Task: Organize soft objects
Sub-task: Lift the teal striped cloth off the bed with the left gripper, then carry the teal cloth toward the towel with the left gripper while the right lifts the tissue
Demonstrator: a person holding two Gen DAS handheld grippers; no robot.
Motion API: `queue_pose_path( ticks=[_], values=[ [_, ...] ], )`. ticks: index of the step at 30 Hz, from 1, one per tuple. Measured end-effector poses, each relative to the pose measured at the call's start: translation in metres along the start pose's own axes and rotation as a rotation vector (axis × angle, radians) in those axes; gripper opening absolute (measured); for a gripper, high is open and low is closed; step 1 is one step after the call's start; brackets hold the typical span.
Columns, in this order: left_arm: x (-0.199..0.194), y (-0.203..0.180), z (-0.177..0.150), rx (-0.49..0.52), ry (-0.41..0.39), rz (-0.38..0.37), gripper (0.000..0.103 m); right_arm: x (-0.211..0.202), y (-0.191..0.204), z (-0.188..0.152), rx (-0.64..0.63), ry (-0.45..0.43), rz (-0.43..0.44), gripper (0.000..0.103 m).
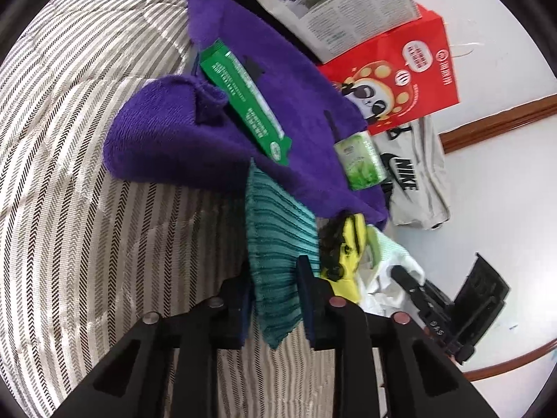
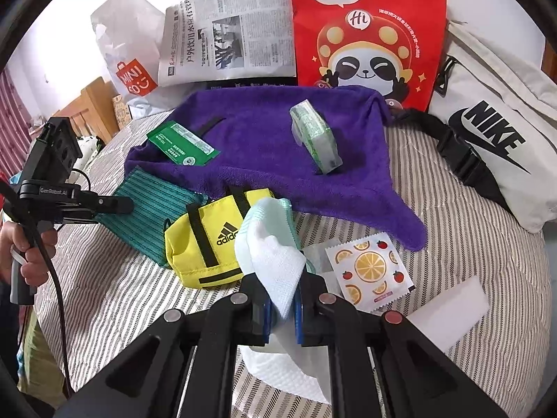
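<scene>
My left gripper [image 1: 275, 296] is shut on a teal striped cloth [image 1: 278, 250], which also shows in the right wrist view [image 2: 153, 219]. My right gripper [image 2: 282, 299] is shut on a white and mint cloth [image 2: 275, 261], held just above the bed; it shows in the left wrist view [image 1: 393, 271]. A purple towel [image 2: 264, 146] lies spread on the striped bedcover [image 2: 452, 261], with a green flat packet [image 2: 181, 142] and a green tissue pack [image 2: 316, 136] on it. A yellow adidas pouch [image 2: 205, 244] sits between the two cloths.
A red panda bag [image 2: 369, 35], a newspaper [image 2: 226, 35] and a Miniso bag [image 2: 132, 55] stand at the back. A white Nike waist bag [image 2: 494, 139] lies right. An orange-print sachet [image 2: 369, 268] and a white strip [image 2: 452, 310] lie near my right gripper.
</scene>
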State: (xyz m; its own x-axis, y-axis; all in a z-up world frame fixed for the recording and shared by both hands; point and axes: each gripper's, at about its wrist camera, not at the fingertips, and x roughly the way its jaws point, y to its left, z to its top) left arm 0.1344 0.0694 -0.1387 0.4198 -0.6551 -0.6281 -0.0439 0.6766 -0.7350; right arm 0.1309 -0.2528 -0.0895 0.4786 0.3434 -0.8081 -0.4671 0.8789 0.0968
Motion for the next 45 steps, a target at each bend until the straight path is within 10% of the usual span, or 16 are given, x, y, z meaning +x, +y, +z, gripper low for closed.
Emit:
queue_pose_path(
  ticks=[10,30,45],
  values=[
    [0.015,0.005,0.0,-0.082,0.038,-0.123,0.018,-0.008,-0.001,0.002,0.005,-0.014,0.01,0.01],
    [-0.014,-0.015,0.0,0.038,-0.018,0.011,0.018,-0.017,-0.003,0.004,0.027,-0.03,0.03,0.01],
    [-0.05,-0.03,0.012,0.079,-0.092,-0.022,0.018,-0.041,0.01,0.042,0.005,-0.096,0.053,0.01]
  ],
)
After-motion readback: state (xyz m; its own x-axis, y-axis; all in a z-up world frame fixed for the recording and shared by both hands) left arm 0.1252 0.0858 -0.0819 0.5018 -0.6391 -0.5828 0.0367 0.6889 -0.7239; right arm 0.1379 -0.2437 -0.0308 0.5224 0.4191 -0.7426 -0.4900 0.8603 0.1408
